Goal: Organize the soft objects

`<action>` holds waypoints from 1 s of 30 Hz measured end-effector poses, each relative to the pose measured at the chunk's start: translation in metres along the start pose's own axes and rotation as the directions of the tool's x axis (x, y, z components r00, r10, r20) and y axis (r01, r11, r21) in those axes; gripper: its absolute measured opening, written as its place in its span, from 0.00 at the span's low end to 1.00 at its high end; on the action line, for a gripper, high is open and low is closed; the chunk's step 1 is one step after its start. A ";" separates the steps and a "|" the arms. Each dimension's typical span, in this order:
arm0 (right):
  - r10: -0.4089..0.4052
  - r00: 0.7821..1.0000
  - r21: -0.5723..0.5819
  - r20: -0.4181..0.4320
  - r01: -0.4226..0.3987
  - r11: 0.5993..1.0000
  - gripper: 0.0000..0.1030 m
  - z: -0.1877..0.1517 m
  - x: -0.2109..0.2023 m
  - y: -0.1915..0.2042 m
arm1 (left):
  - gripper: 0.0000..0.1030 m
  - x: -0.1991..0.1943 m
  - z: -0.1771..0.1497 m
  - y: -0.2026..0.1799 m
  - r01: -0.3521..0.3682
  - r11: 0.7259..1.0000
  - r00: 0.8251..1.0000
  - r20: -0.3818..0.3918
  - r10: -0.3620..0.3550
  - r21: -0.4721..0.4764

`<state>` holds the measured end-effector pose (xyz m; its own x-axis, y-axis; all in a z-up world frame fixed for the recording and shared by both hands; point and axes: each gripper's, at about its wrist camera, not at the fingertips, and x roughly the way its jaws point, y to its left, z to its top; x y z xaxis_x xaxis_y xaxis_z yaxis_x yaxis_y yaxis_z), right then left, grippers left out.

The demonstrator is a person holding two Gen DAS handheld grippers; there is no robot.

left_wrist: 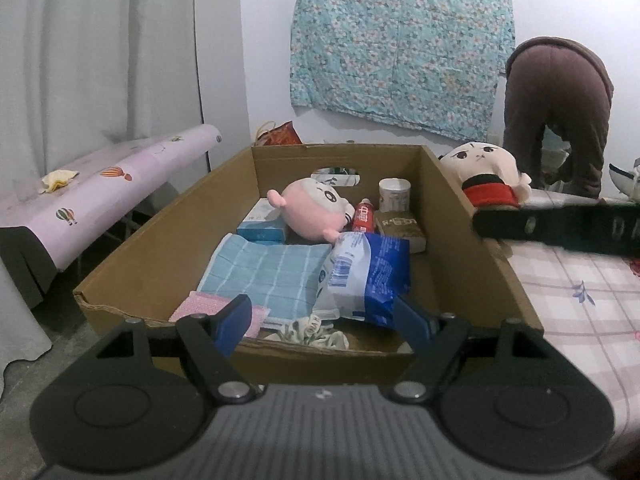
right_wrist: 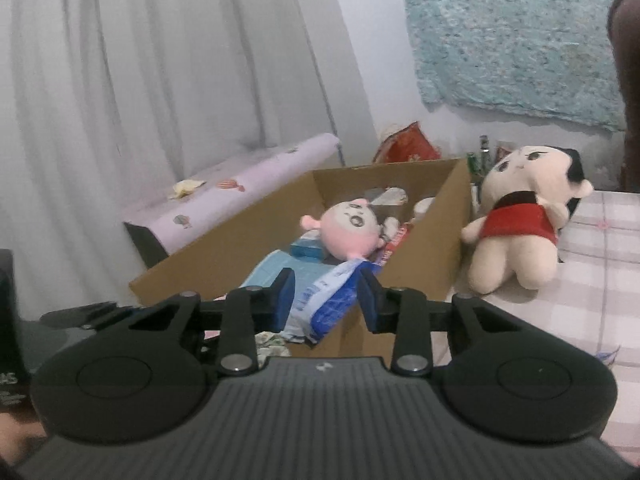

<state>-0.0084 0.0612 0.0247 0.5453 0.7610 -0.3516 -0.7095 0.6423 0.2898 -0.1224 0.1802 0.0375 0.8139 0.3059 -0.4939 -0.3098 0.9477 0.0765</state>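
Observation:
An open cardboard box (left_wrist: 168, 236) holds a pink plush (left_wrist: 314, 210), a blue checked towel (left_wrist: 264, 270), a pink cloth (left_wrist: 208, 306), a blue-white plastic pack (left_wrist: 366, 276) and a crumpled patterned cloth (left_wrist: 310, 330). A cream plush doll in red (left_wrist: 486, 178) lies on the bed right of the box; it also shows in the right wrist view (right_wrist: 516, 220). My left gripper (left_wrist: 324, 322) is open and empty over the box's near edge. My right gripper (right_wrist: 326, 296) is open and empty above the box (right_wrist: 224, 256), left of the doll; its body (left_wrist: 560, 228) shows in the left wrist view.
The box also holds a blue carton (left_wrist: 262, 222), a red tube (left_wrist: 363, 214), a paper roll (left_wrist: 394, 194) and a brown packet (left_wrist: 402, 230). A lilac-covered table (left_wrist: 100, 188) stands left. A person in brown (left_wrist: 560, 112) bends at the right. The plaid bed (left_wrist: 580, 304) lies right.

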 end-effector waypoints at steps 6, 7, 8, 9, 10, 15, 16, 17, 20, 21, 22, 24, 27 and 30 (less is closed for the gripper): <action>-0.002 0.999 0.004 -0.048 0.002 1.000 0.31 -0.004 0.005 0.002 | 0.77 0.000 -0.001 0.000 -0.001 1.000 1.000 -0.006 0.001 0.001; -0.002 0.999 0.007 -0.045 0.002 1.000 0.31 -0.004 0.004 0.002 | 0.77 0.000 -0.001 0.000 -0.003 1.000 1.000 -0.004 0.003 0.000; -0.003 0.999 0.004 -0.046 0.003 1.000 0.31 -0.004 0.004 0.003 | 0.77 0.000 0.000 0.000 -0.003 1.000 1.000 -0.005 0.003 0.001; -0.005 0.999 0.003 -0.045 0.005 1.000 0.31 -0.005 0.004 0.003 | 0.77 0.000 0.001 0.000 -0.004 1.000 1.000 -0.006 0.004 0.001; -0.007 0.999 0.003 -0.044 0.007 1.000 0.31 -0.005 0.004 0.004 | 0.77 0.000 0.000 0.000 -0.003 1.000 1.000 -0.006 0.003 0.001; -0.010 0.999 -0.011 -0.042 0.009 1.000 0.31 -0.006 0.005 0.005 | 0.77 0.001 0.001 0.000 -0.004 1.000 1.000 -0.006 0.004 0.000; -0.009 0.999 -0.009 -0.042 0.009 1.000 0.31 -0.005 0.006 0.005 | 0.77 0.000 0.000 0.000 -0.004 1.000 1.000 -0.006 0.004 0.000; -0.008 0.999 -0.007 -0.042 0.008 1.000 0.31 -0.005 0.006 0.004 | 0.77 0.001 0.001 0.000 -0.004 1.000 1.000 -0.005 0.004 -0.001; -0.006 0.999 -0.004 -0.044 0.006 1.000 0.31 -0.006 0.005 0.004 | 0.77 0.000 0.000 0.000 -0.003 1.000 1.000 -0.005 0.003 0.001; -0.005 0.999 -0.003 -0.044 0.005 1.000 0.31 -0.006 0.005 0.005 | 0.77 0.000 0.001 0.000 -0.003 1.000 1.000 -0.004 0.003 0.001; -0.006 0.999 -0.003 -0.044 0.006 1.000 0.31 -0.006 0.005 0.005 | 0.77 0.000 0.000 0.000 -0.004 1.000 1.000 -0.005 0.004 0.000; -0.008 0.999 -0.006 -0.044 0.008 1.000 0.31 -0.006 0.005 0.005 | 0.77 0.000 0.001 0.000 -0.004 1.000 1.000 -0.005 0.004 0.000; -0.012 0.999 -0.014 -0.046 0.011 1.000 0.31 -0.005 0.005 0.006 | 0.77 0.000 0.001 0.000 -0.004 1.000 1.000 -0.005 0.004 0.000; -0.013 0.999 -0.017 -0.046 0.012 1.000 0.31 -0.005 0.005 0.006 | 0.77 0.000 0.001 0.000 -0.003 1.000 1.000 -0.005 0.003 0.000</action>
<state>-0.0123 0.0685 0.0202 0.5334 0.7475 -0.3958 -0.7104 0.6499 0.2701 -0.1218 0.1805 0.0383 0.8106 0.3085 -0.4978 -0.3123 0.9468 0.0783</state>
